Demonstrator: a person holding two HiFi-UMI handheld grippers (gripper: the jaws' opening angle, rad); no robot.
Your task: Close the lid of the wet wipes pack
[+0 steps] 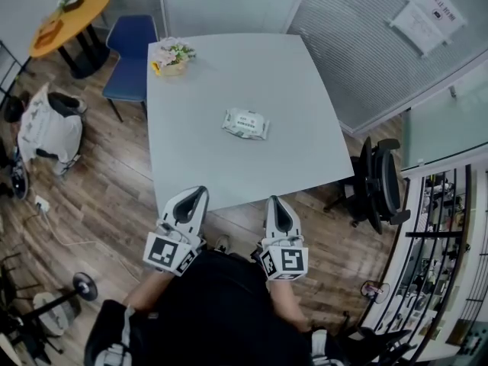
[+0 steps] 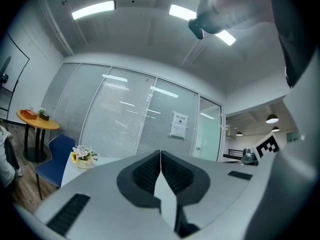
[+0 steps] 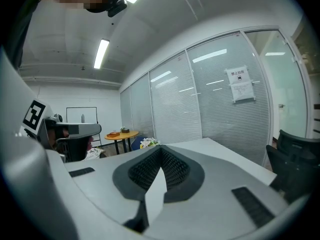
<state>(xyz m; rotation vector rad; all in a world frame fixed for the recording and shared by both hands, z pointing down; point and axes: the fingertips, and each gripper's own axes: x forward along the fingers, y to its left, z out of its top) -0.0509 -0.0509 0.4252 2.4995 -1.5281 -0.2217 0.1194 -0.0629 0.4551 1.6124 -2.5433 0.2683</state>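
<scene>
beyond the closed, empty left gripper (image 1: 200, 194) and right gripper (image 1: 274, 201), a soft wipes pack (image 1: 245, 123) is laid on a smooth table (image 1: 194, 136).

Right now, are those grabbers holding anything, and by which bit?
Nothing is held. The left gripper and right gripper are shut and empty; the wet wipes pack lies untouched on the table.

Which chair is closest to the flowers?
The blue chair, right beside the flowers at the far-left corner of the table. The black office chair stands off the table's right side.
</scene>
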